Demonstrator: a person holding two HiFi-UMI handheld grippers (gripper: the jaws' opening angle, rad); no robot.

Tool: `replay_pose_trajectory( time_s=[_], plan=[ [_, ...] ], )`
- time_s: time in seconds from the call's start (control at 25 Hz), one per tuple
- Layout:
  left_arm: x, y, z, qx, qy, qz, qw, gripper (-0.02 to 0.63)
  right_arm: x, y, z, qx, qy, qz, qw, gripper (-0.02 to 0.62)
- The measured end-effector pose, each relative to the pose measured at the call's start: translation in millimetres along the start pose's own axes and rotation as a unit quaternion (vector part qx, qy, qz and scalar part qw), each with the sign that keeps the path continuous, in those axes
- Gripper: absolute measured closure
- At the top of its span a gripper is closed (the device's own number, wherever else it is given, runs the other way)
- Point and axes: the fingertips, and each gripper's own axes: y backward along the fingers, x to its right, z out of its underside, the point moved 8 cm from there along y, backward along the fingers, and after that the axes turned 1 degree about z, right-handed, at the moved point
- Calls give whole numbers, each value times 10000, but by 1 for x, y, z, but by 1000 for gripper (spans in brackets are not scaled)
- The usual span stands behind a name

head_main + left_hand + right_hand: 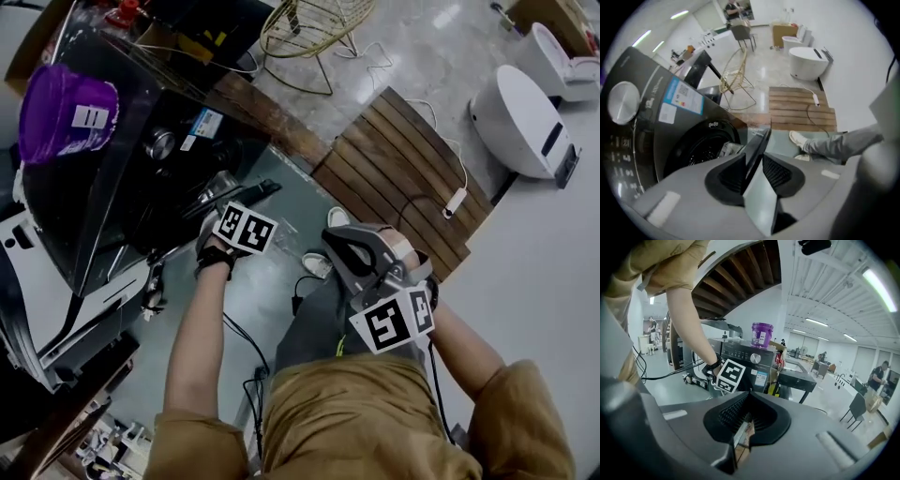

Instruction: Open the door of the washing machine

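Grey left tool (753, 164), aimed steeply down on an outstretched arm, pinches the open door (760, 142) edge.

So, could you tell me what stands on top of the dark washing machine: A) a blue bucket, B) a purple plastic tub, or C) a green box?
B: a purple plastic tub with a white label stands on the dark washing machine.

From the person (375, 417): washing machine (117, 202) at ten o'clock, tub (64, 112) on top, door (758, 143) swung out; slatted platform (403, 169) at one o'clock.
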Motion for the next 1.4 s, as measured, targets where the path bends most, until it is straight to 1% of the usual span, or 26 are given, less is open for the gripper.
replay_pose_trajectory(
  time_s=[0.12,0.16,0.24,0.4,0.48,0.52,0.56,0.64,0.68,0.72,0.76,0.8,0.88,0.92,1.04,1.08,1.12,1.16,1.24,1.28,1.32,1.4],
  plan=[
    [-4,19,11,469,483,-374,9970,449,-8,-4,-13,117,30,-25,9999,591],
    [-5,23,15,584,651,-421,9953,451,-13,-6,-16,122,64,-49,9999,591],
    [-8,28,26,775,1059,-332,9908,465,-25,-11,-20,106,160,-150,9997,591],
    [-13,35,35,968,1820,118,9784,477,-45,-12,-28,98,335,-312,9989,591],
    [-13,38,38,1114,2063,219,9719,477,-54,-10,-28,53,425,-343,9985,591],
    [-11,39,41,1198,2150,207,9690,477,-58,-9,-28,28,459,-363,9983,591],
    [-9,41,46,1280,2235,148,9662,477,-63,-7,-28,9,486,-390,9981,591],
    [-4,46,61,1429,2434,-131,9593,477,-70,-3,-29,3,533,-458,9975,591],
    [-3,51,70,1496,2564,-323,9544,474,-72,-1,-30,10,552,-493,9973,591],
    [-2,56,80,1567,2748,-492,9474,472,-75,0,-31,16,567,-528,9970,591],
    [-1,61,91,1645,3007,-604,9375,457,-77,1,-32,19,584,-567,9967,591],
    [-1,67,102,1718,3326,-657,9249,445,-80,1,-33,27,611,-610,9963,591],
    [1,78,126,1765,3984,-646,8977,440,-82,-2,-36,81,689,-720,9950,591],
    [2,80,138,1725,4251,-617,8864,440,-83,-5,-39,123,727,-783,9942,591],
    [9,77,173,1515,4798,-462,8630,439,-84,-10,-47,230,830,-988,9914,591],
    [13,76,182,1494,5018,-364,8512,428,-83,-11,-50,261,880,-1054,9902,591],
    [16,76,189,1536,5289,-255,8343,409,-83,-12,-53,291,928,-1124,9889,591],
    [19,76,195,1650,5589,-131,8126,394,-83,-12,-56,314,971,-1195,9876,591],
    [24,74,203,1976,6142,141,7638,387,-83,-15,-59,335,1063,-1326,9849,591],
    [26,72,206,2122,6328,258,7442,387,-83,-16,-60,337,1105,-1385,9836,591],
    [29,69,208,2237,6434,340,7313,387,-85,-17,-60,335,1140,-1443,9824,591],
    [39,64,213,2409,6523,425,7174,387,-89,-20,-59,315,1193,-1572,9798,591]
  ],
)
